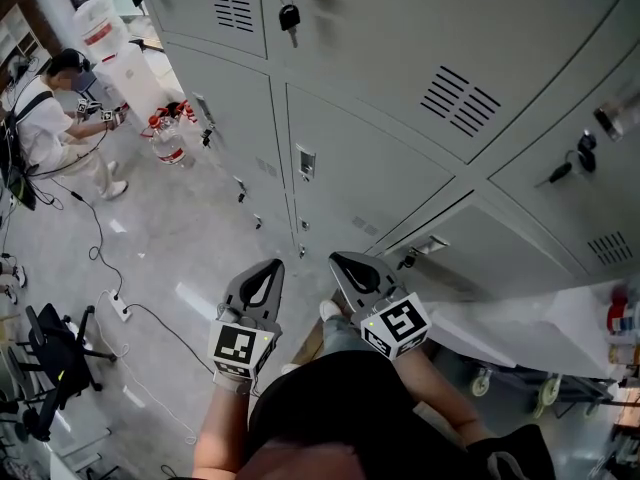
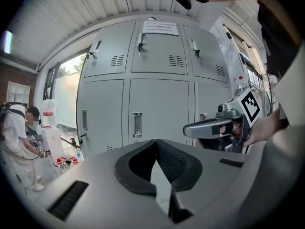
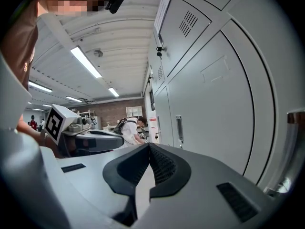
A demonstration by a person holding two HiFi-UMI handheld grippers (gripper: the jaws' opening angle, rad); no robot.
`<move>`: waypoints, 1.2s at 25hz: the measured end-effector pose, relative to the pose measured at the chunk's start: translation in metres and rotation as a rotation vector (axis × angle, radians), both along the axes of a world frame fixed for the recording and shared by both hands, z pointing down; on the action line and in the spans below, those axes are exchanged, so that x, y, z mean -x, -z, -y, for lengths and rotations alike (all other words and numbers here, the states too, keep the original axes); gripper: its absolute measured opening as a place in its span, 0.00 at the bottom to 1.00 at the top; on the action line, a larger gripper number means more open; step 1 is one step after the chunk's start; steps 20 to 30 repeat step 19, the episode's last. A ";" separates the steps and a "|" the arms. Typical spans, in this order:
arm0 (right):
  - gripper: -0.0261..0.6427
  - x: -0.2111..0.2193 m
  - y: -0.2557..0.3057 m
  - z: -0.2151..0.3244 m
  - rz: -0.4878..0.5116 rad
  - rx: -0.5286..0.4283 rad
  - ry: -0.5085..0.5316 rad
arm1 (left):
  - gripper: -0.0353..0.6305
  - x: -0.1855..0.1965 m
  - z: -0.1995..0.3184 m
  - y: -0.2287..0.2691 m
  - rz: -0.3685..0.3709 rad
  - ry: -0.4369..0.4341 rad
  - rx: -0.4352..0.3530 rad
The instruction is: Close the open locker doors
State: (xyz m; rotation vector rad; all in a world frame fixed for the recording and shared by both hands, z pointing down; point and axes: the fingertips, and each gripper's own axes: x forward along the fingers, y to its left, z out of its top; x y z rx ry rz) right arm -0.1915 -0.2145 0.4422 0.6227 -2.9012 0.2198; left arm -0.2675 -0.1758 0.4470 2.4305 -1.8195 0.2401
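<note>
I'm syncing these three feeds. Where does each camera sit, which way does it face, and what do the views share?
Head view: on the person's head, looking steeply down the lockers to the floor; shows left gripper, right gripper, forearms.
Left gripper view: on that gripper, facing the locker fronts; own shut jaws below, right gripper at right.
Right gripper view: on that gripper, looking along the locker row; own shut jaws, left gripper at left.
Shared: all show lockers and a person in white.
</note>
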 end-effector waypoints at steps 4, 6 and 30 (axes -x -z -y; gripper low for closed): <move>0.08 0.000 0.000 -0.003 0.001 0.011 -0.009 | 0.08 0.003 -0.003 0.000 0.005 0.003 0.000; 0.08 0.000 0.001 -0.004 0.010 0.018 -0.014 | 0.08 0.005 -0.005 0.000 0.005 0.005 -0.002; 0.08 -0.002 -0.001 -0.016 0.008 0.029 -0.026 | 0.08 0.003 -0.012 0.000 0.003 -0.004 -0.002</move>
